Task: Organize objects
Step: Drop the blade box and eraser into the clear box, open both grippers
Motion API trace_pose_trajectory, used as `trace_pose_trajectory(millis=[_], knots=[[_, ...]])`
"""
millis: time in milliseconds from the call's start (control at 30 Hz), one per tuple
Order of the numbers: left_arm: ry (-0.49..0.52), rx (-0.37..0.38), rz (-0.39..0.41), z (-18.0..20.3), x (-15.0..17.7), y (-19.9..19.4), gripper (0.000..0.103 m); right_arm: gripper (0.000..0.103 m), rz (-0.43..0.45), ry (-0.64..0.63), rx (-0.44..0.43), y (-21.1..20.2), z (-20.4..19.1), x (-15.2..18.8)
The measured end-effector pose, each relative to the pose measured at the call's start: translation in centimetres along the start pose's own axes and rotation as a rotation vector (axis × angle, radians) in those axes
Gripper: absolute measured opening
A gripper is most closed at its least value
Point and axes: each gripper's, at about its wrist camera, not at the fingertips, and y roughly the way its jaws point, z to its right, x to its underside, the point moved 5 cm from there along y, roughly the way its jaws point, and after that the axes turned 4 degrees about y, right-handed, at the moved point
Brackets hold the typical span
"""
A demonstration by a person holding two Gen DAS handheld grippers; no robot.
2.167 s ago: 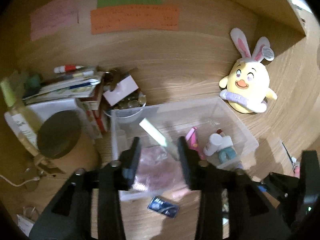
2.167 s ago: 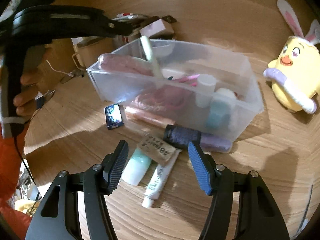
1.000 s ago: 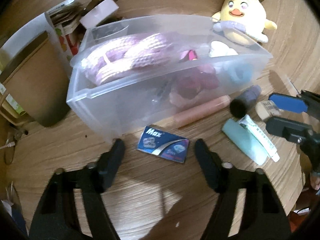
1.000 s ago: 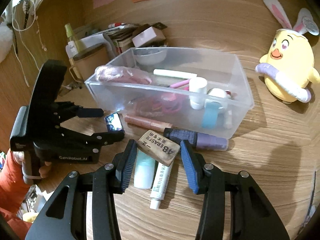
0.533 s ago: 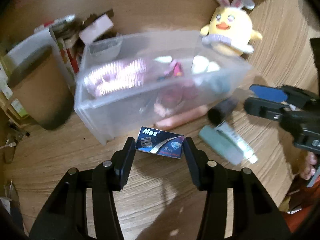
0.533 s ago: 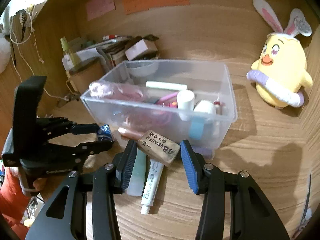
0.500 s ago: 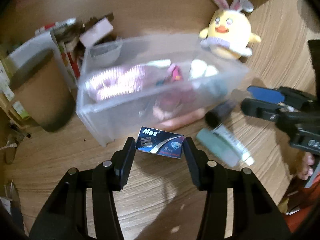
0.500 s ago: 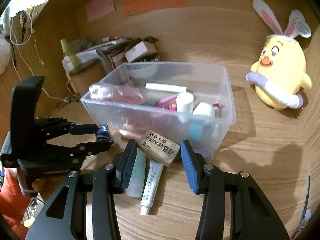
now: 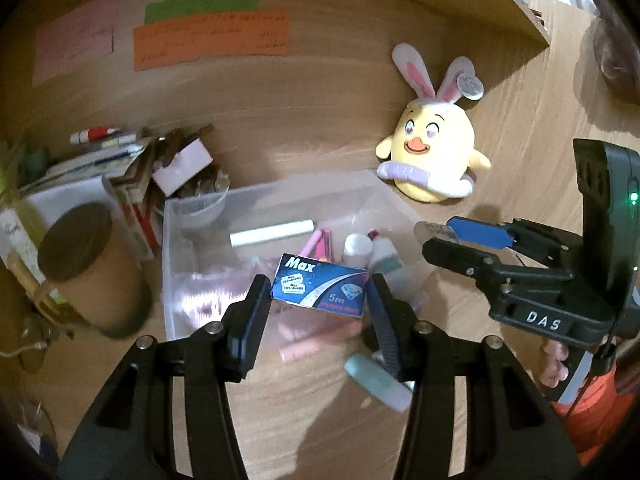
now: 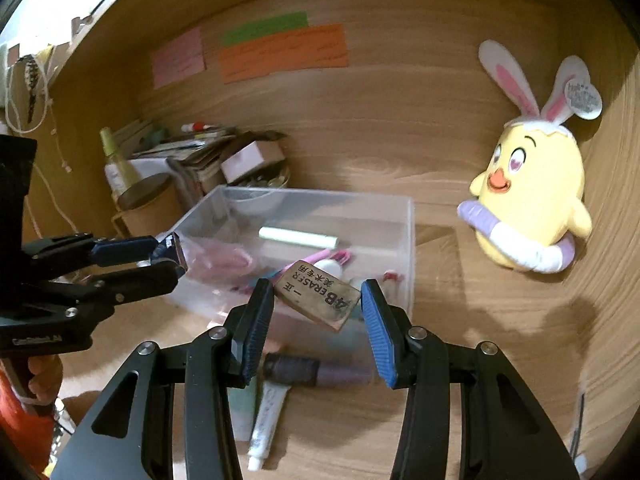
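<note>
Left gripper (image 9: pixel 318 300) clamps blue box (image 9: pixel 319 290) above bin (image 9: pixel 172 240); right gripper (image 10: pixel 318 308) clamps eraser (image 10: pixel 317 295), apparently over bin's near wall, view blurred.

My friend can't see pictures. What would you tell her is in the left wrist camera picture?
The left gripper holds a small blue box marked "Max" above a clear plastic bin of small things on a wooden desk. A yellow chick toy with bunny ears sits behind the bin, and the right gripper reaches in from the right.
</note>
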Motion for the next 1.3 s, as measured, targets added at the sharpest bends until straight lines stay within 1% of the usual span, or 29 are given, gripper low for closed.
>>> trace_pose_trajectory(millis=[133, 300, 433, 533, 667, 767, 833, 967, 1033, 1067, 1133, 1167, 1233, 1300], knots=[[-0.003, -0.008, -0.012, -0.1, -1.2, 1.3, 0.049, 0.042, -0.002, -0.011, 0.028, 0.9, 0.5, -0.7], [0.001, -0.012, -0.054, -0.3, -1.6, 3.6, 0.049, 0.042, -0.040, 0.002, 0.058, 2.8, 1.6, -0.5], [0.027, -0.019, -0.079, -0.1, -1.6, 5.2, 0.049, 0.042, -0.077, 0.006, 0.060, 4.3, 2.0, -0.1], [0.031, -0.023, -0.095, -0.2, -1.6, 6.3, 0.049, 0.042, -0.089, -0.003, 0.062, 4.8, 1.9, 0.0], [0.034, -0.026, -0.103, -0.4, -1.5, 7.1, 0.049, 0.042, -0.109, -0.009, 0.063, 5.5, 2.0, 0.1], [0.044, -0.032, -0.104, -0.4, -1.4, 7.2, 0.052, 0.042, -0.112, -0.022, 0.073, 5.8, 1.8, 0.1], [0.042, -0.040, -0.099, -0.5, -1.4, 7.1, 0.059, 0.042, -0.116, -0.028, 0.077, 6.0, 1.8, 0.0], [0.035, -0.042, -0.075, -0.8, -1.6, 6.2, 0.063, 0.043, -0.122, -0.024, 0.070, 5.9, 1.8, -0.1], [0.029, -0.049, -0.058, -1.0, -1.8, 5.4, 0.072, 0.044, -0.118, -0.033, 0.072, 5.6, 1.6, -0.1], [0.026, -0.058, -0.046, -1.1, -1.9, 5.0, 0.073, 0.047, -0.115, -0.036, 0.073, 5.4, 1.5, -0.2], [0.023, -0.072, -0.028, -1.3, -2.0, 4.2, 0.083, 0.049, -0.106, -0.045, 0.074, 5.0, 1.3, -0.2], [0.022, -0.079, -0.019, -1.3, -2.0, 3.7, 0.084, 0.051, -0.100, -0.052, 0.074, 4.7, 1.1, -0.3], [0.020, -0.098, -0.003, -1.3, -1.9, 2.7, 0.093, 0.054, -0.089, -0.060, 0.075, 4.0, 0.8, -0.2], [0.021, -0.120, 0.010, -1.3, -1.5, 1.8, 0.094, 0.056, -0.075, -0.068, 0.078, 3.2, 0.6, -0.2]])
